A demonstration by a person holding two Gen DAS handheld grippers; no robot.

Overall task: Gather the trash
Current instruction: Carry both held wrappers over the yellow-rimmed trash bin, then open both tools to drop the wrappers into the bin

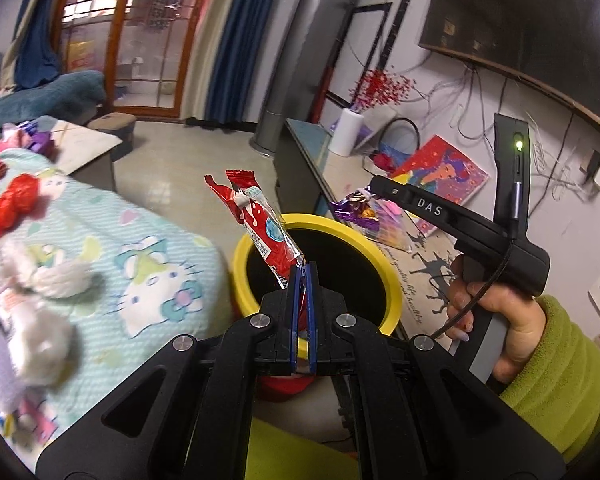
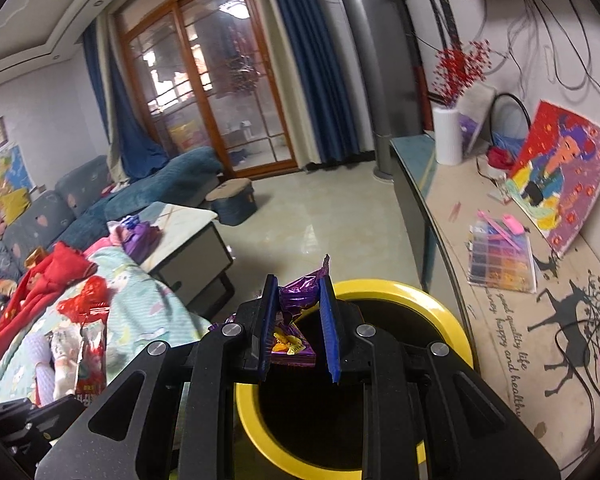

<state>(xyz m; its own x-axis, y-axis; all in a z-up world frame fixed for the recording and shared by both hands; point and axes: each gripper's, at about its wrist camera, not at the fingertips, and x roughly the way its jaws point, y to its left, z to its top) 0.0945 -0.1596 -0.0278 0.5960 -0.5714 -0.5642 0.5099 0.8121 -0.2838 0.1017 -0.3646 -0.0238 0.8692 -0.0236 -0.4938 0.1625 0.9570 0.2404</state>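
A yellow-rimmed bin (image 1: 256, 292) with a black inside stands on the floor beside the blanket; it also shows in the right wrist view (image 2: 448, 312). My left gripper (image 1: 301, 270) is shut on a red snack wrapper (image 1: 256, 220), held upright over the bin's near rim. My right gripper (image 1: 374, 190) reaches in from the right above the bin's far rim, holding a purple candy wrapper (image 1: 354, 208). In the right wrist view that gripper (image 2: 298, 286) has its blue pads pressed on the purple wrapper (image 2: 296, 300), which is crumpled between them above the bin.
A Hello Kitty blanket (image 1: 148, 264) with a red bow (image 1: 10, 208), soft toys and more wrappers (image 2: 90, 360) lies at left. A coffee table (image 2: 188, 240), sofa (image 2: 140, 188) and a long cluttered counter (image 2: 500, 280) with a white vase (image 2: 448, 136) surround the bin.
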